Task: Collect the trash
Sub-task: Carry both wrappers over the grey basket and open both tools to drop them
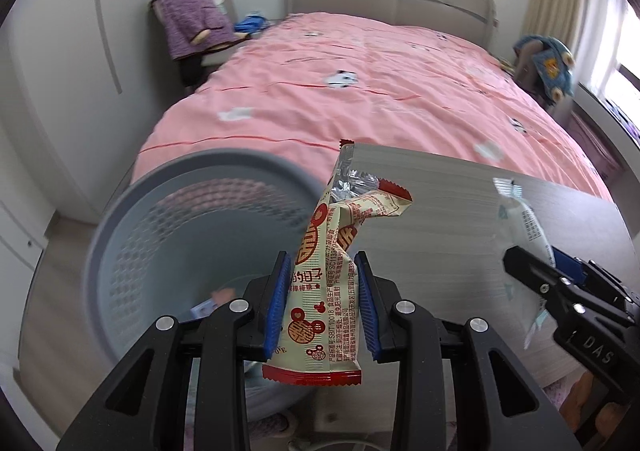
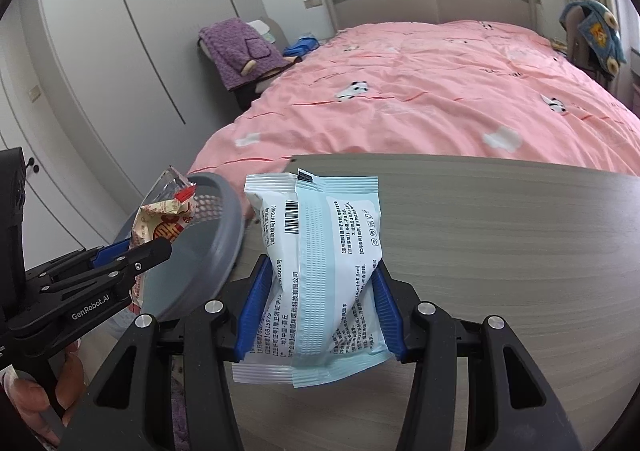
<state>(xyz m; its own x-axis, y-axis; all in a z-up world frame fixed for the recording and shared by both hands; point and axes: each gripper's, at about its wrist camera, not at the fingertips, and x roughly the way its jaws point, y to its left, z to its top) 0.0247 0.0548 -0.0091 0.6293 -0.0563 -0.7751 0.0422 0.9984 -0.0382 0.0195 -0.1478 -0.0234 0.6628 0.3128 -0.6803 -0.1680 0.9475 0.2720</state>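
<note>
My left claw pinches the snack wrapper, my right claw grips the mask packet; I should centre each above the wastebasket before releasing.

both grippers look the same — black frames, ribbed blue pads, silver screws, white "genrobot.ai" lettering on one side.

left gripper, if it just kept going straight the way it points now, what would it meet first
Probably the grey bin: the left gripper, shut on the snack wrapper, aims down about at its rim and open mouth. Depth is unclear; it might pass over the table edge.
</note>
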